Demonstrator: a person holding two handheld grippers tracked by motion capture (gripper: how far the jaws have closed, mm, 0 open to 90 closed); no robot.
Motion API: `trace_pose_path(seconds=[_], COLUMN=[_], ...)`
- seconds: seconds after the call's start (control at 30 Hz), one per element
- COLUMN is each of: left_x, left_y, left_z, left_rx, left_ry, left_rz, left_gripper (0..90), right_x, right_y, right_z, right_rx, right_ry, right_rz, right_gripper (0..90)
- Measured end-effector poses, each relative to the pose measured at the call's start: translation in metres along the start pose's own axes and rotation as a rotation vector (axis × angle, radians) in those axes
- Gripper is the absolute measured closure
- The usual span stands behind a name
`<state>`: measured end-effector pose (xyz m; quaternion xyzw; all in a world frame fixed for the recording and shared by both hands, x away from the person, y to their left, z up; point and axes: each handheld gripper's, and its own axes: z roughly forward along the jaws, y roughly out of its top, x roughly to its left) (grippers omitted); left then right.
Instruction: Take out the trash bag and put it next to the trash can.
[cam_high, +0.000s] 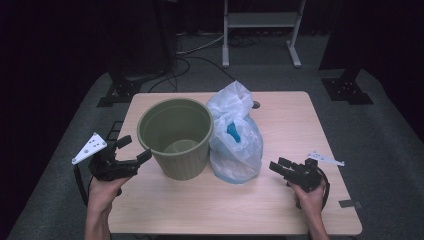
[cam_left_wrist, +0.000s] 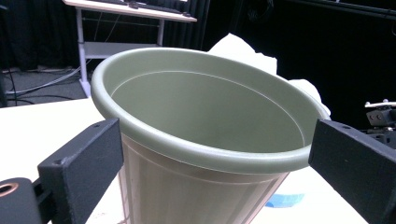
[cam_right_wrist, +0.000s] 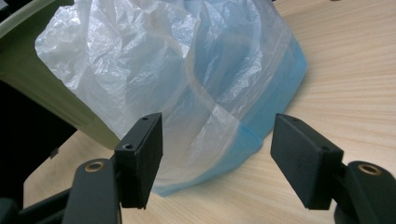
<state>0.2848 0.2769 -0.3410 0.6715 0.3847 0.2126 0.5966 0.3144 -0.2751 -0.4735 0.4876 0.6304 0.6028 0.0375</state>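
Clearly both claws stand released and grasp nothing. In the high view the left gripper (cam_high: 134, 148) sits at about eight o'clock of the table (cam_high: 300, 125), its jaws spread and aimed at the green bin (cam_high: 176, 137), close beside the wall but not touching it. Its own view shows the two black jaws parted wide on either side of the bin (cam_left_wrist: 205, 140), level with the rolled rim. The right gripper (cam_high: 279, 165) rests at about four o'clock, jaws likewise apart, pointing at the plastic bag (cam_high: 235, 137) with a short gap between; in its own view the bag (cam_right_wrist: 187, 88) lies ahead of the parted jaws, crumpled white film over blue.

The work in hand looks like fitting the bag into the bin, or steadying the bin while the bag is lifted. To do it well, the left claw should probably close on the rim rather than the ribbed, tapering wall, which may slip. The right claw should pinch a gathered fold near the bag's top, since thin film tears easily.

The bag leans against the bin at the bin's three o'clock side, so the two touch. Something blue sits inside the bag (cam_high: 233, 132); what it is cannot be told. Beyond the table stand a white frame (cam_high: 262, 22) and loose cables (cam_high: 195, 55) on the floor, well apart from the work
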Motion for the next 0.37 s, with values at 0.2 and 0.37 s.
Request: trace_pose_path(seconds=[0.2,0.37], left_x=[-0.0001,-0.0006], left_y=[0.0,0.0005], left_z=[0.0001,0.0003], left_rx=[0.0,-0.003], left_ry=[0.001,0.0], left_rz=[0.0,0.004], left_gripper=[1.9,1.9], right_x=[0.0034,0.0069], right_y=[-0.0045,-0.0068], right_z=[-0.0034,-0.0037], right_rx=[-0.009,-0.009], right_ry=[-0.014,-0.026], right_rz=[-0.013,-0.033], right_gripper=[32.9,32.5])
